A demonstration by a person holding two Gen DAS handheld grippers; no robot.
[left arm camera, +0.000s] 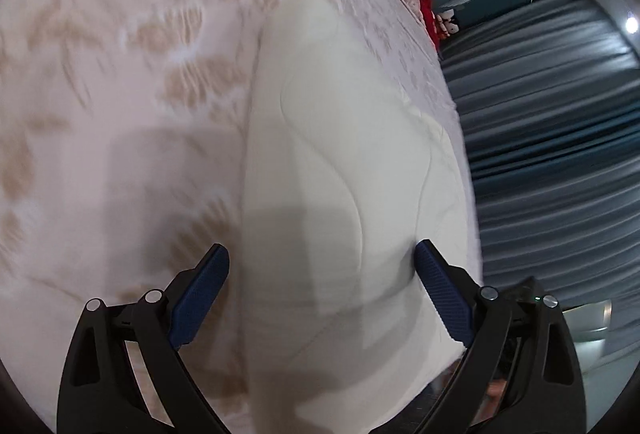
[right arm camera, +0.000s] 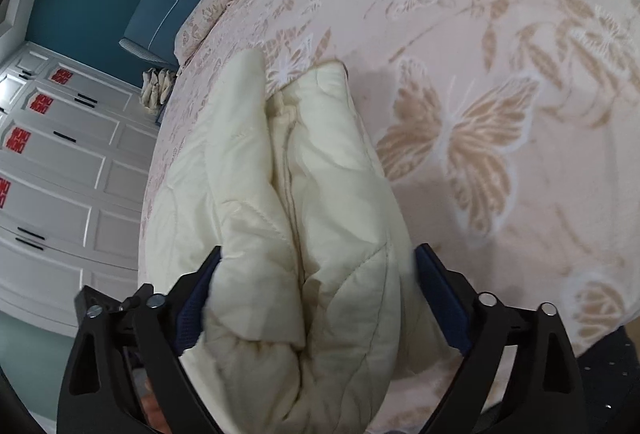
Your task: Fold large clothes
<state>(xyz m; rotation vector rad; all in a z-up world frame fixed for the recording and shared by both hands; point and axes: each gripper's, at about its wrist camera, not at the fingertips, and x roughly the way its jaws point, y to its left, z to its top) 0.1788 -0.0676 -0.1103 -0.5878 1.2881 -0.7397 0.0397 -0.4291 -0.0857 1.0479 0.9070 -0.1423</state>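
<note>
Nearest us, our right gripper (right arm camera: 316, 298) and left gripper (left arm camera: 322, 298) both hold jaws wide apart, gripping nothing. The cream quilted jacket (right arm camera: 288, 193) lies folded on the butterfly-patterned bedspread (right arm camera: 480, 73) beyond.

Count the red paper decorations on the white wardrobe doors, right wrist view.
4, down the left edge: top, next, third, lowest, cut by the frame. More may lie out of view.
</note>
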